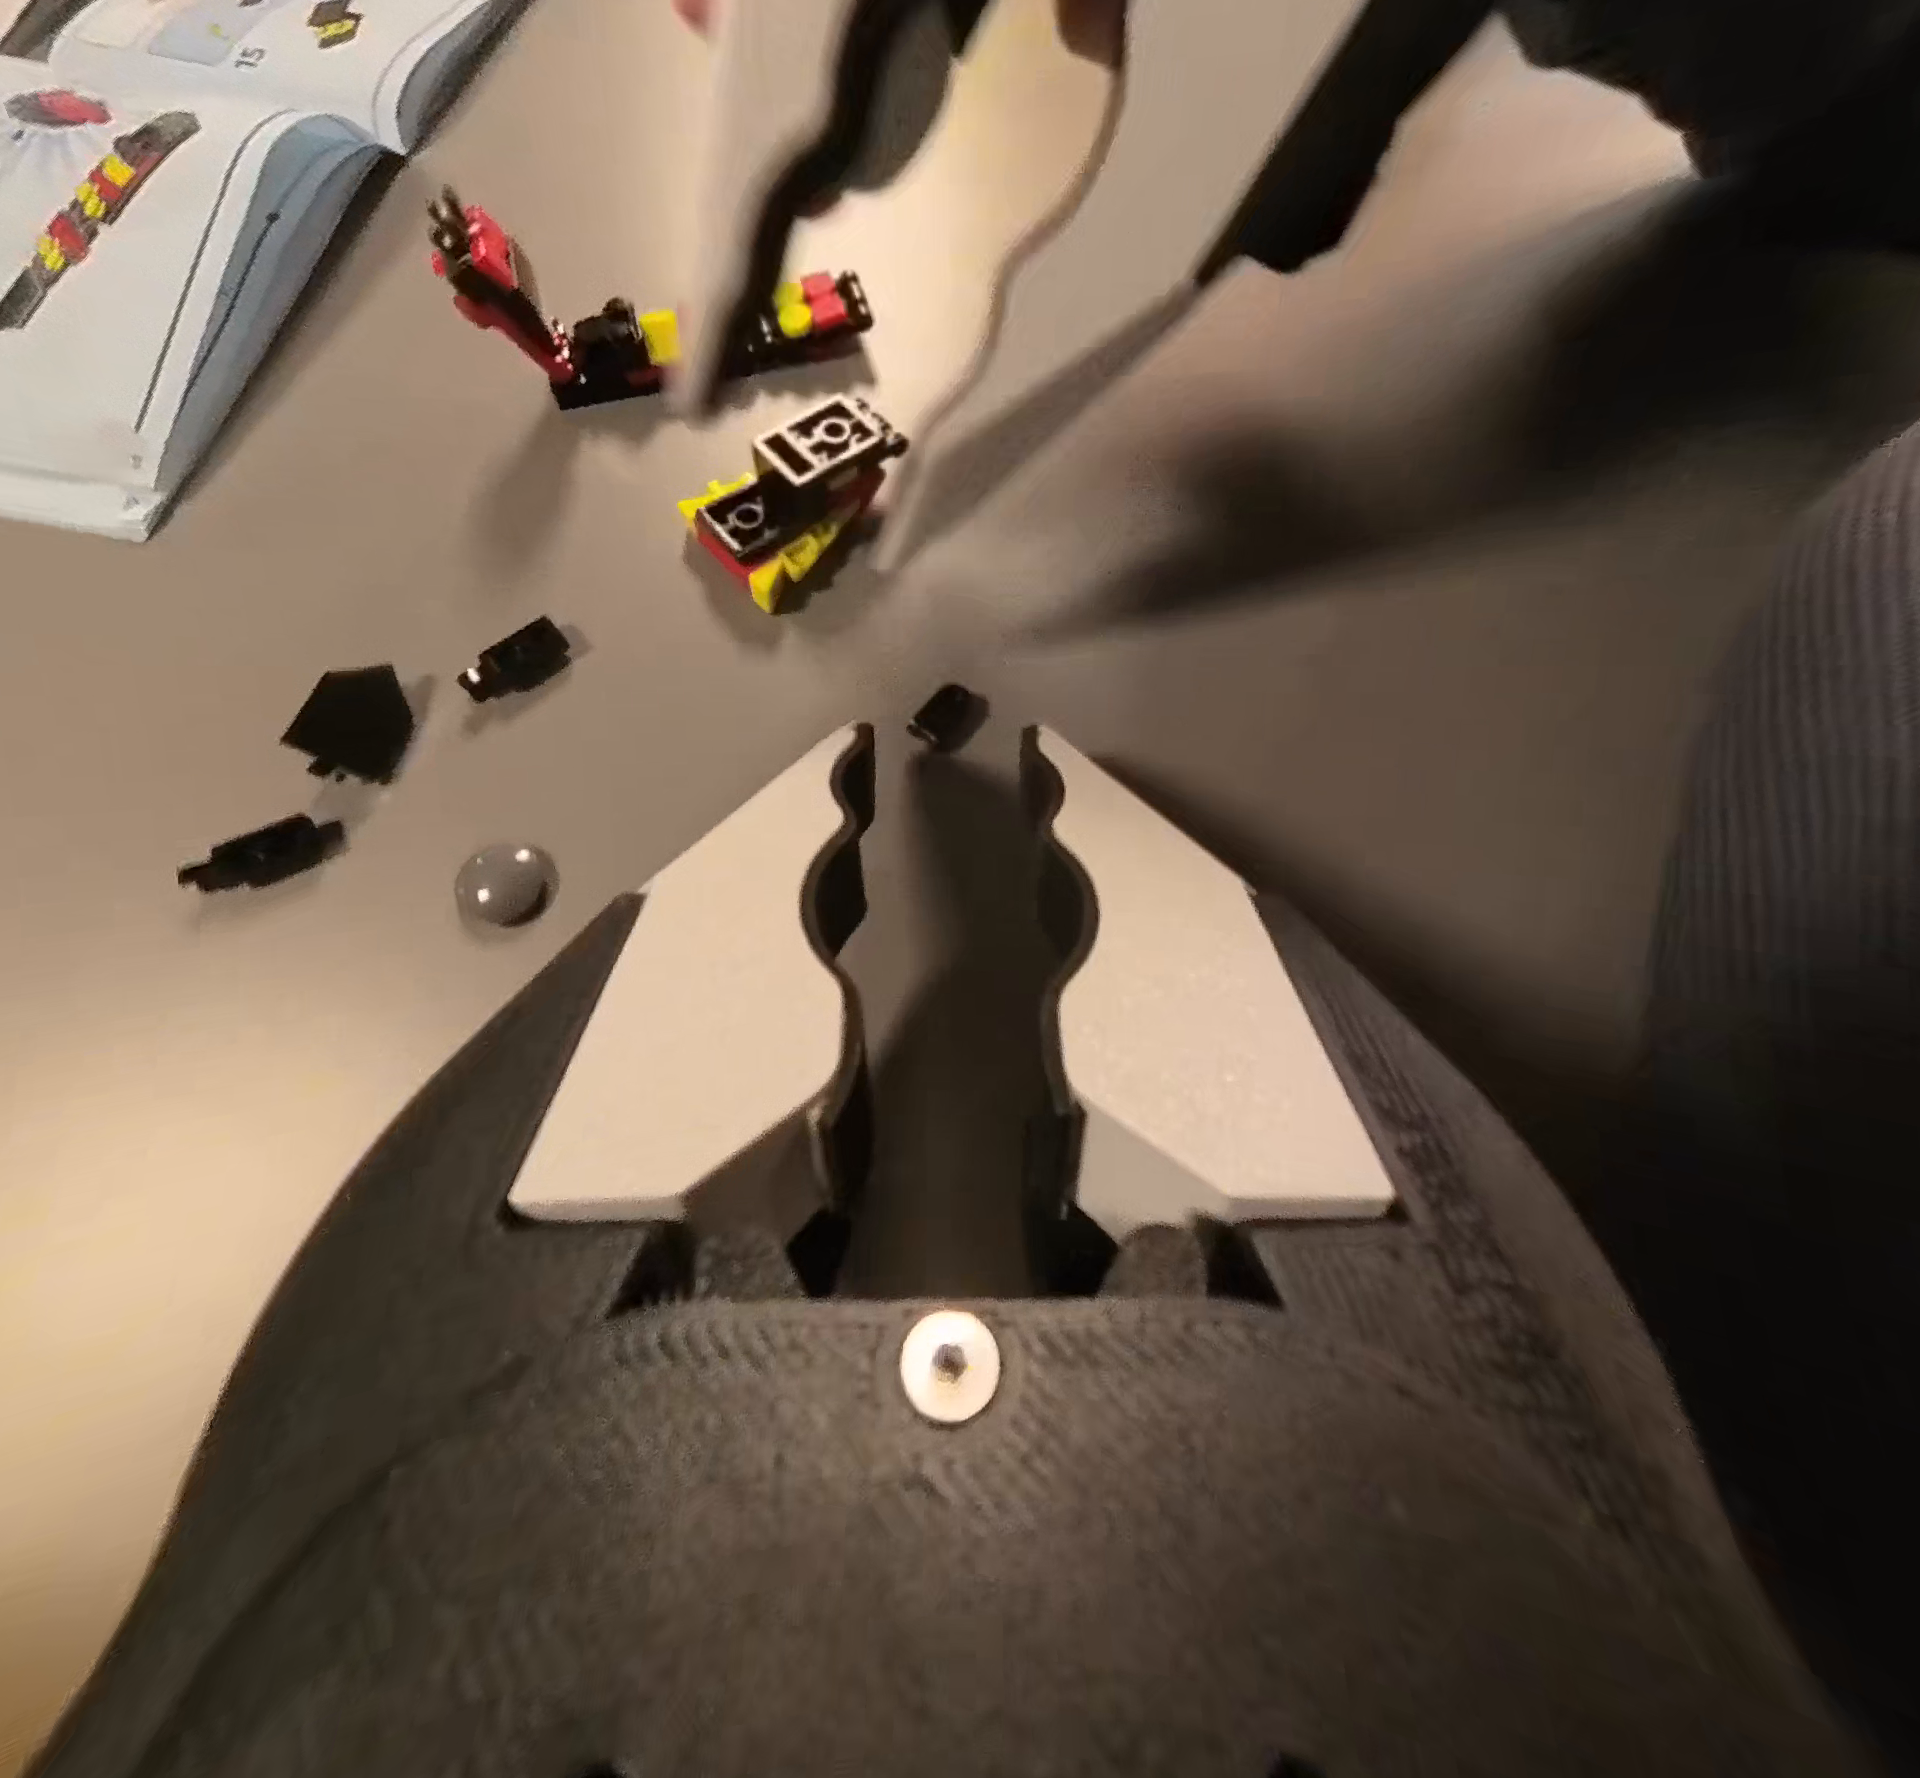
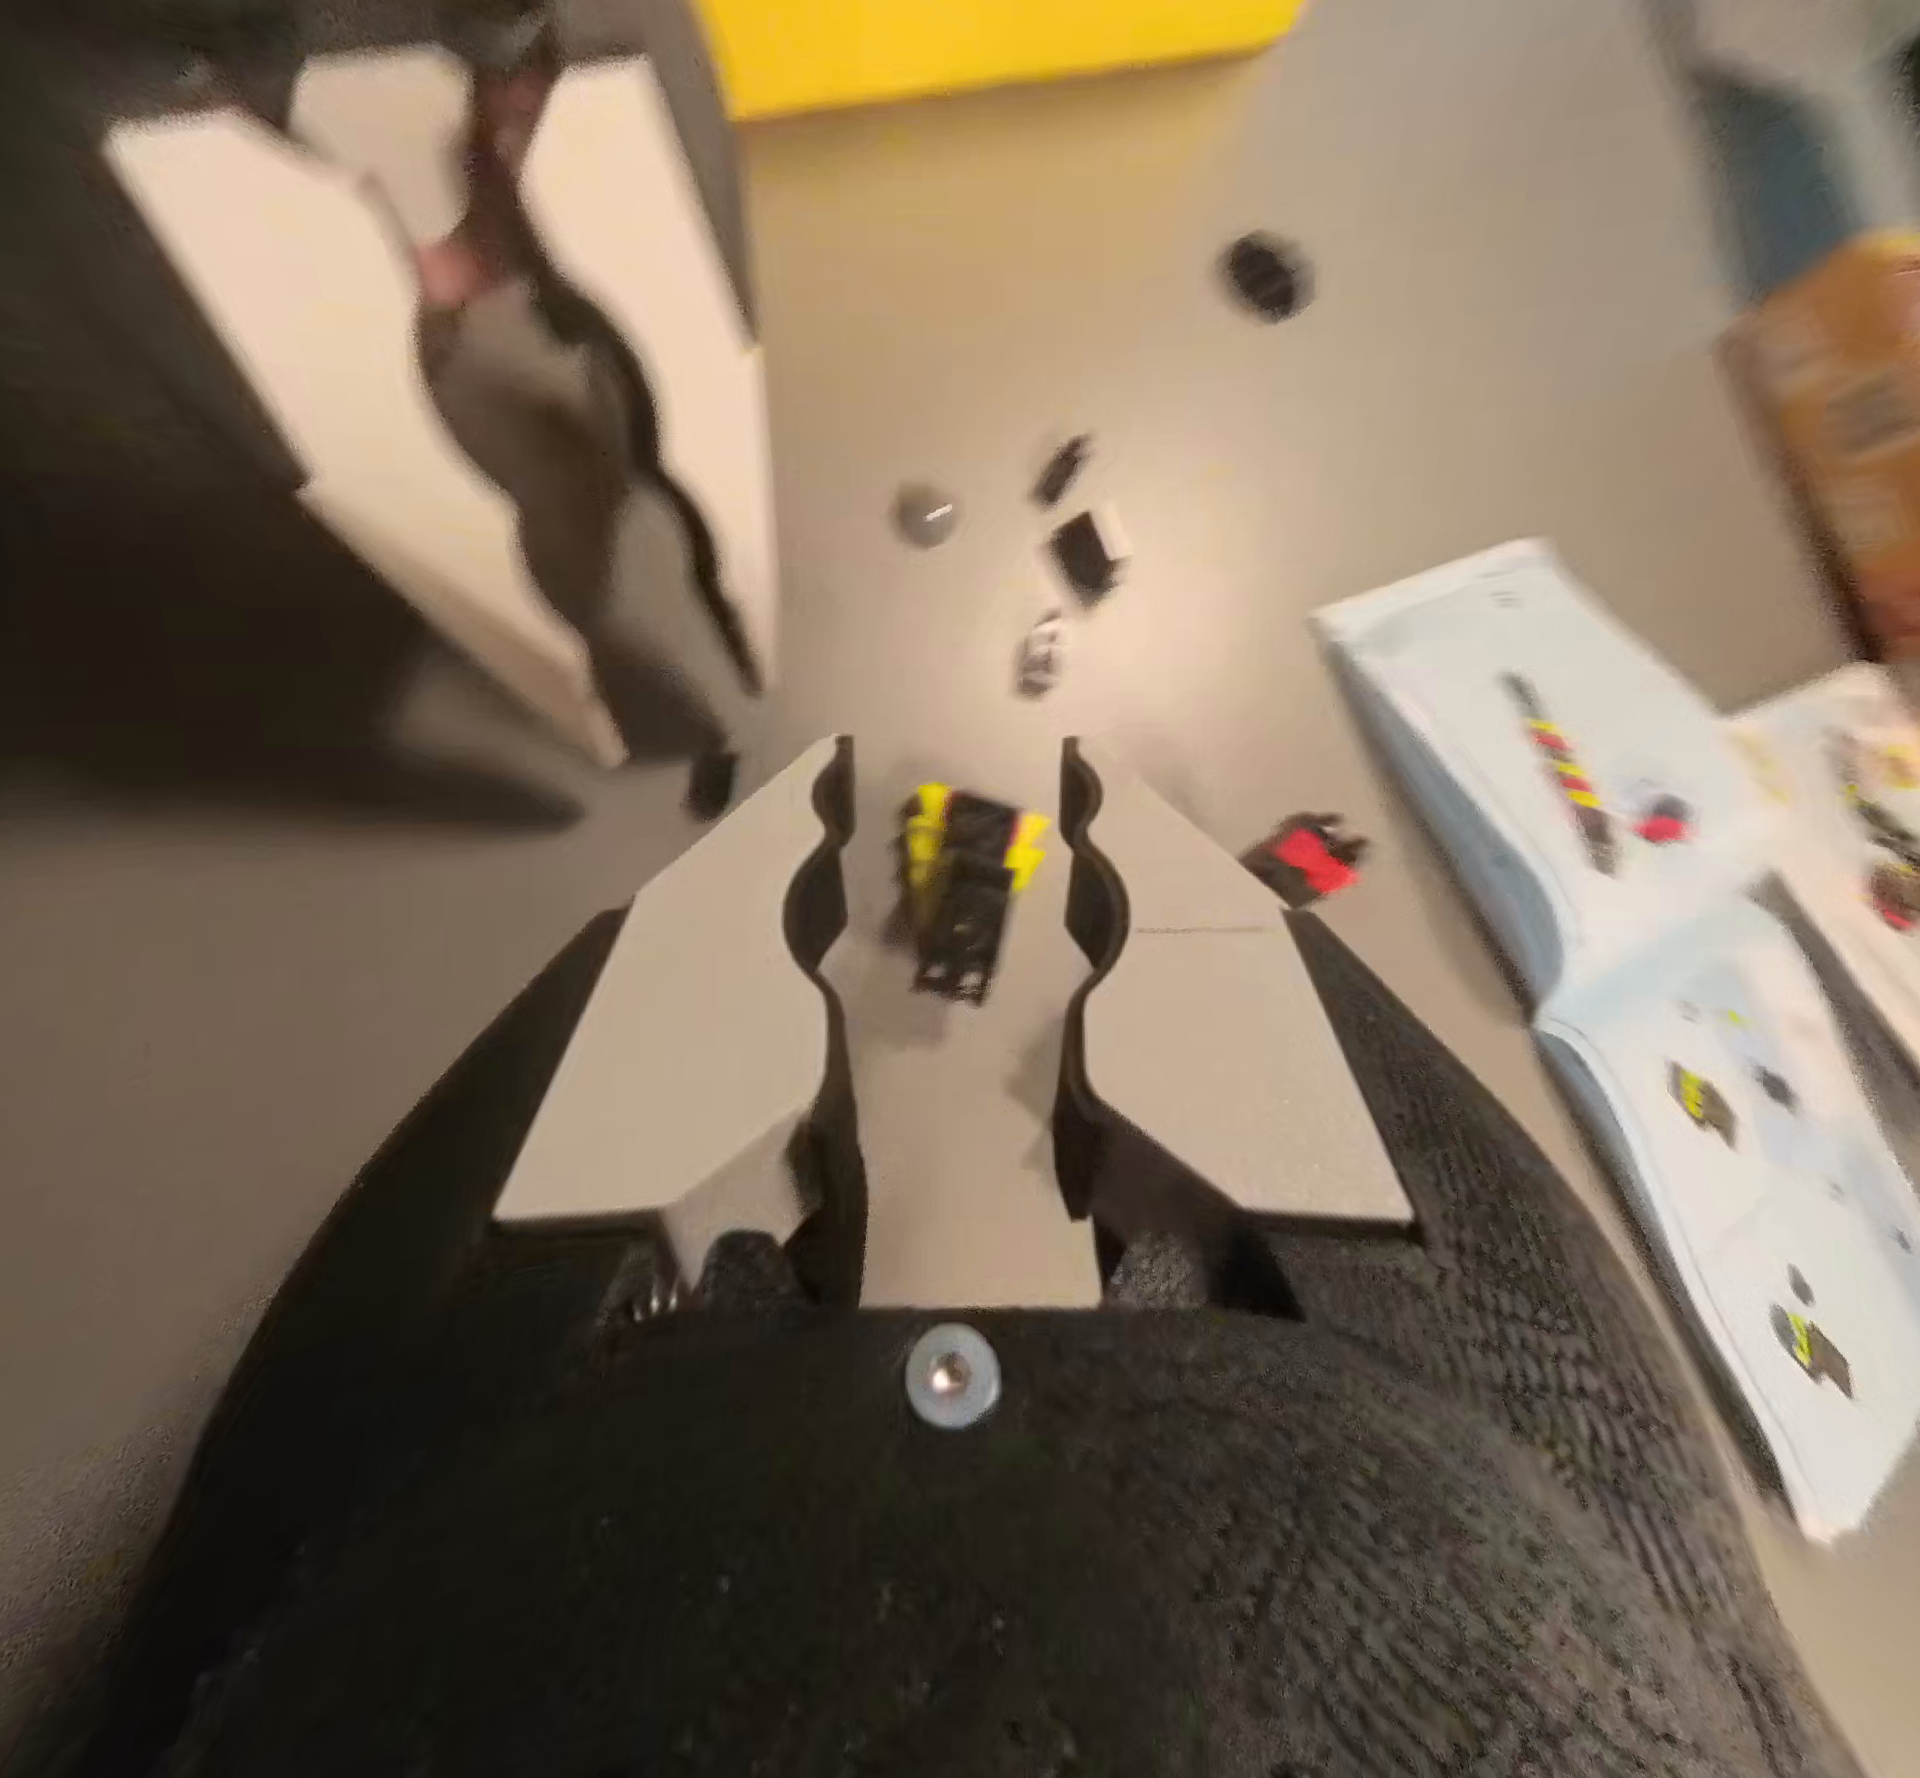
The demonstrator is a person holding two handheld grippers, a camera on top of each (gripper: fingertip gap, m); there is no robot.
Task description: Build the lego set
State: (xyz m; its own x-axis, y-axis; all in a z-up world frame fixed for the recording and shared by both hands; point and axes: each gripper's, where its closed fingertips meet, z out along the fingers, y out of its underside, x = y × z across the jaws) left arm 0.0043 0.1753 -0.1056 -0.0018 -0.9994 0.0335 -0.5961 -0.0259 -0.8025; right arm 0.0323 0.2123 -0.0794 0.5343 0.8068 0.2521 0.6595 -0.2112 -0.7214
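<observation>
Smooth grey-beige desk [image 1: 260, 1053] carries everything. Left tool [image 1: 945, 741], black ribbed plastic with pale scalloped pads, stands narrowly parted and empty, a tiny black brick [image 1: 948, 715] lying just off its tips. Right tool [image 2: 956, 752] is parted a little wider, holding nothing; a studded black-and-yellow assembly [image 2: 961, 881] lies on the desk between its fingers. Outward, in the left wrist view, sit a black-and-red build [image 1: 582, 326], three loose angular black pieces [image 1: 353, 710], and a glossy grey dome [image 1: 506, 882]. An open instruction booklet [image 1: 208, 170] occupies the far corner. Bare desk stays free at the left of the left tool.
</observation>
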